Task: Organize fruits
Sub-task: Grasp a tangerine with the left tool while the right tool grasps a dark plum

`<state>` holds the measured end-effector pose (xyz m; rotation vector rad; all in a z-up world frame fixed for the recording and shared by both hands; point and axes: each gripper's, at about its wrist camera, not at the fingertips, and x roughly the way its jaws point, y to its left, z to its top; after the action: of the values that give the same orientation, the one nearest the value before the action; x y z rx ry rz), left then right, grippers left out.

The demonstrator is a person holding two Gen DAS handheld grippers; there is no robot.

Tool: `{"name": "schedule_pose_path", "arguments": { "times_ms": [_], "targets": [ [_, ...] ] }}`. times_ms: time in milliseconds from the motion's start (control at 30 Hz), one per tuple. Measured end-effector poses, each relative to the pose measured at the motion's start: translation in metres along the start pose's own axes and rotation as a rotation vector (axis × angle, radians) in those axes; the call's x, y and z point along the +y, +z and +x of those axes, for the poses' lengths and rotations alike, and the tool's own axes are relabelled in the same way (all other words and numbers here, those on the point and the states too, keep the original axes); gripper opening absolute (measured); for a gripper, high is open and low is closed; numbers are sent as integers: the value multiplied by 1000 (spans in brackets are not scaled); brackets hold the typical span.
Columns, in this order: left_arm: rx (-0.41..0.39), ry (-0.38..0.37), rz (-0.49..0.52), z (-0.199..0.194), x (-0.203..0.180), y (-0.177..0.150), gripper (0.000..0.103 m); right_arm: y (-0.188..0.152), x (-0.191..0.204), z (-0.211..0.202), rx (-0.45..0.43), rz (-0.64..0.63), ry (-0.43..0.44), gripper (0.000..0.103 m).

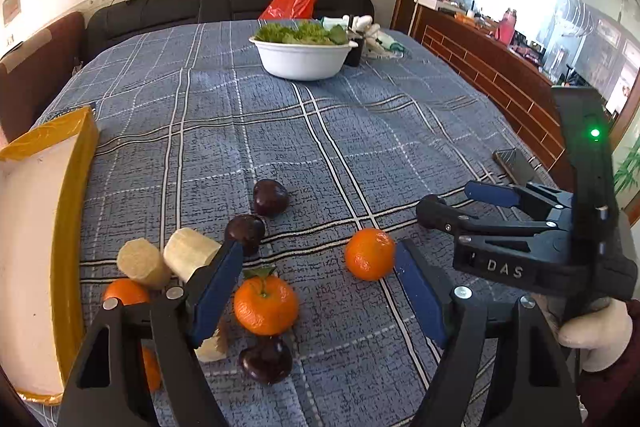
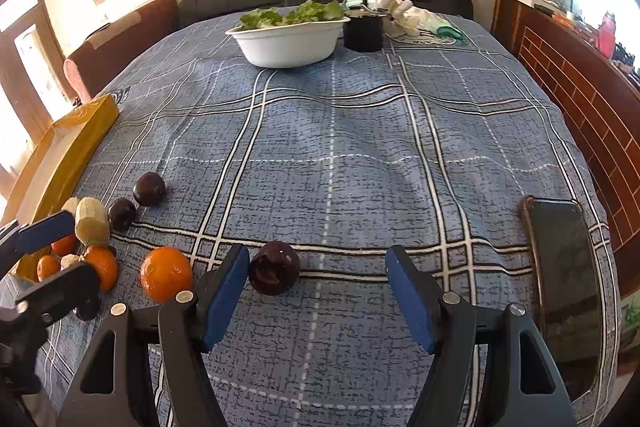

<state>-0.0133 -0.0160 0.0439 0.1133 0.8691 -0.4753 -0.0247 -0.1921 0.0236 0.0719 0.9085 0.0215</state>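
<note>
The fruit lies scattered on a blue plaid tablecloth, bunched toward its near left corner. In the left wrist view a round orange tangerine with a green leaf sits between the blue-padded fingers of the left gripper, nearer the left finger, and a second plain orange tangerine lies just beside the right finger's tip. A dark purple plum rests directly below the leafed tangerine, touching it or nearly so. Two more dark plums lie farther out in a short diagonal row, and two pale peeled cylindrical chunks sit side by side left of them, with further tangerines partly hidden behind the gripper's frame.

The left gripper's jaws are spread wide and pinch nothing. The right gripper is spread as well; in its own view a single dark purple plum lies just beside its left finger's tip — whether they touch I cannot tell.

Along the left edge stands a yellow-sided tray with a pale inside. At the far end sits a white bowl of green lettuce, a black cup just beside it. A dark smartphone lies on the cloth's right edge.
</note>
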Motion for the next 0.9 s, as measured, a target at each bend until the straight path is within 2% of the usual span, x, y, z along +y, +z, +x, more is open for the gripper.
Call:
{"name": "schedule_pose_path", "arguments": {
  "times_ms": [67, 233, 300, 467, 633, 733, 867, 900],
  "targets": [
    [13, 6, 16, 6, -3, 2, 78, -1, 5, 3, 0, -24, -9, 74],
    [37, 19, 57, 21, -11, 2, 77, -3, 6, 9, 10, -31, 23, 60],
    [52, 13, 62, 26, -11, 3, 77, -3, 3, 8, 12, -18, 49, 58],
    [79, -26, 94, 37, -22, 6, 67, -4, 0, 8, 10, -13, 61, 58],
    [127, -33, 151, 54, -36, 8, 41, -7, -2, 5, 16, -20, 57, 48],
    [128, -28, 159, 60, -39, 8, 40, -10, -7, 3, 18, -10, 65, 40],
    [123, -10, 170, 60, -42, 9, 40, -11, -10, 1, 16, -6, 71, 39],
    [120, 8, 181, 59, -44, 8, 35, -12, -9, 1, 15, -7, 68, 39]
  ]
}}
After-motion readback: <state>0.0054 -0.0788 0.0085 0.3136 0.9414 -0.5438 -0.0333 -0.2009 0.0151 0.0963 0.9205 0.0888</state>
